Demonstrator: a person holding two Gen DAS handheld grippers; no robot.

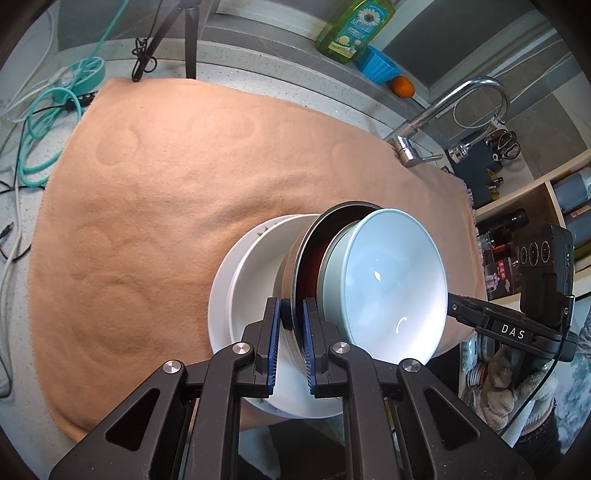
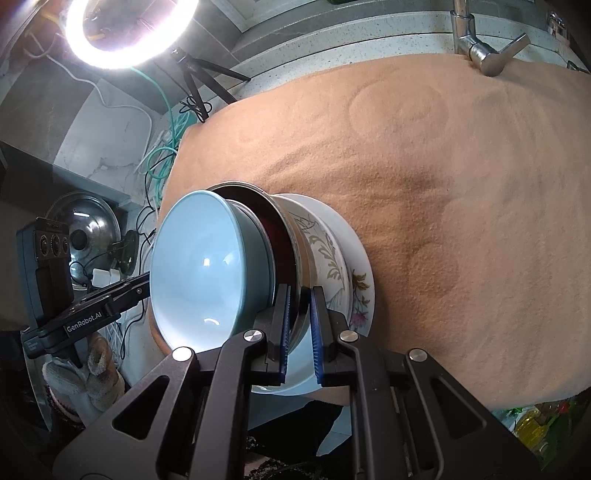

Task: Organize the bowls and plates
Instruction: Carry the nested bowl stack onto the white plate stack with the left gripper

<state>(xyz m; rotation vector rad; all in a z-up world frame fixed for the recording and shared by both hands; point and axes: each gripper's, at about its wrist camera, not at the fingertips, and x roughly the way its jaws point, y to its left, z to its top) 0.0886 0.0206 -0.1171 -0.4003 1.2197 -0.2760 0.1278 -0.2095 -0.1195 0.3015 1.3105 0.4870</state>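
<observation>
A kitchen desk (image 1: 236,74) of speckled stone carries a tan cloth (image 1: 166,192), with a faucet (image 1: 436,122) and a green dish-soap bottle (image 1: 354,29) behind it and a ring light (image 2: 129,33) above. At the near edge of the cloth stands the stack of dishes. The steel bowl (image 1: 295,266) sits between both claws, and each one holds an opposite side of its rim: the left claw (image 1: 291,325) is clamped on the rim, one pad inside and one outside, and the right claw (image 2: 300,321) is clamped in the same way on the other side. Neither hand is nearer, so I judge that any lift must go evenly. Inside the steel bowl nests a pale blue bowl (image 2: 203,266), glossy. Below it lies a white floral plate (image 2: 332,251) on a wider white plate (image 1: 221,295).
</observation>
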